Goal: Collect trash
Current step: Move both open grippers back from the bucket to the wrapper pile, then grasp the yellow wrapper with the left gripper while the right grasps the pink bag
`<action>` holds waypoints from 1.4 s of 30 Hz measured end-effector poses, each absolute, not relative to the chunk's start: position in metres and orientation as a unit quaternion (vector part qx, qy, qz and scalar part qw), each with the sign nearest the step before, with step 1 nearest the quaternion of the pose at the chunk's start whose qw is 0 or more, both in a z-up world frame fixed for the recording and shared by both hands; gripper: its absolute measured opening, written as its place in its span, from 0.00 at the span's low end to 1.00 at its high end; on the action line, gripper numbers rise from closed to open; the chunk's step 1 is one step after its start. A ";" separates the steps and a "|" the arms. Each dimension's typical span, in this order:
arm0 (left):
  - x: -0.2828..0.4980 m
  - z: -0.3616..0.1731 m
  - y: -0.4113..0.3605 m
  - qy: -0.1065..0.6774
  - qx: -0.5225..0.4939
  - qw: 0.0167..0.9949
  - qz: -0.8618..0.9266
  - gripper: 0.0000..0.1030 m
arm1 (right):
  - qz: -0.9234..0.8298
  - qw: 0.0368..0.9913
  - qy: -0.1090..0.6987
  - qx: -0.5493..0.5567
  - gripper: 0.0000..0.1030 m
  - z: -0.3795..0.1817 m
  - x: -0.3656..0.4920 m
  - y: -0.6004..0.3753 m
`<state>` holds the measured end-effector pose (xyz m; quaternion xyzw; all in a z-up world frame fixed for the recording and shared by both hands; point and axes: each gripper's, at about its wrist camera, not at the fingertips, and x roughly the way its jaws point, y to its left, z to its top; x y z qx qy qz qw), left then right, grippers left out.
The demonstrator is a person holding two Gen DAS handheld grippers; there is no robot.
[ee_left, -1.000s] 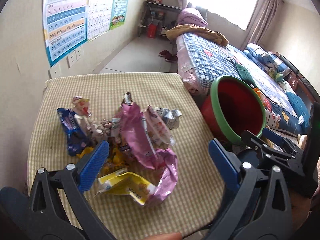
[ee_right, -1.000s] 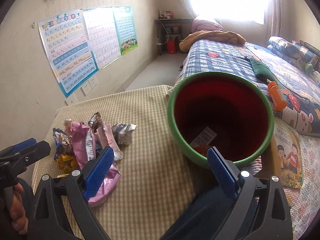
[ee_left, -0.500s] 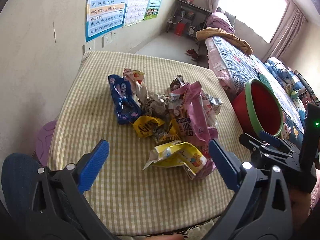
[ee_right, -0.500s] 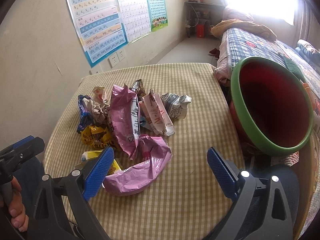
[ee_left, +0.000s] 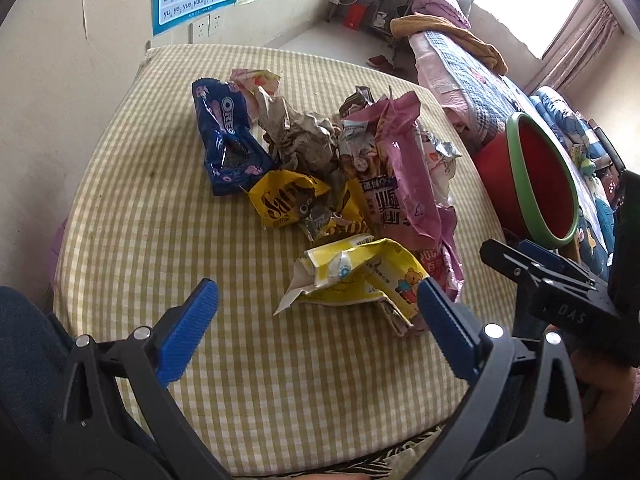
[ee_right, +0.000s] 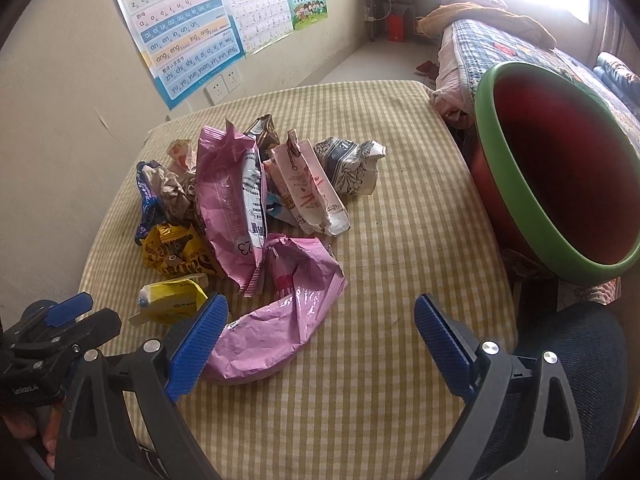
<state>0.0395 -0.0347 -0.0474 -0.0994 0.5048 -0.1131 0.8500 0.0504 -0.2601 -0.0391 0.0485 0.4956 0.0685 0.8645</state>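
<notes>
A heap of empty snack wrappers lies on the checked table [ee_left: 132, 216]: a blue Oreo bag [ee_left: 224, 140], crumpled brown paper [ee_left: 300, 140], a yellow wrapper [ee_left: 284, 200], a long pink bag [ee_left: 400, 184] and a yellow carton [ee_left: 360, 276] nearest me. My left gripper [ee_left: 318, 324] hangs open just short of the yellow carton, nothing between its fingers. My right gripper [ee_right: 320, 340] is open too, low over the table, its left pad beside a crumpled pink bag [ee_right: 280, 304]. The red bin with a green rim [ee_right: 560, 172] stands off the table's right edge.
A bed [ee_left: 472, 68] with a checked quilt runs along the right behind the bin. Wall posters [ee_right: 180, 28] and sockets are on the left wall. A person's blue-clad knee [ee_right: 568, 380] is at the lower right, and a hand holds each gripper.
Both grippers swung left from the bin toward the wrapper heap and came closer to it. The right view left the bin's inside and now faces the table. Both stayed open.
</notes>
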 end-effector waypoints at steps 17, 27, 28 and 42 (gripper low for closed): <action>0.093 -0.063 -0.014 0.517 -0.130 0.842 -0.081 0.83 | 0.082 0.848 0.521 0.063 0.88 -0.055 0.080 -0.251; 0.128 -0.094 -0.010 0.550 -0.189 0.809 -0.084 0.72 | 0.090 0.831 0.546 0.060 0.83 -0.078 0.101 -0.241; 0.128 -0.094 -0.009 0.545 -0.190 0.812 -0.086 0.72 | 0.092 0.828 0.550 0.060 0.81 -0.081 0.103 -0.240; 0.118 -0.086 -0.021 0.529 -0.165 0.824 -0.117 0.34 | 0.103 0.821 0.556 0.083 0.52 -0.083 0.109 -0.243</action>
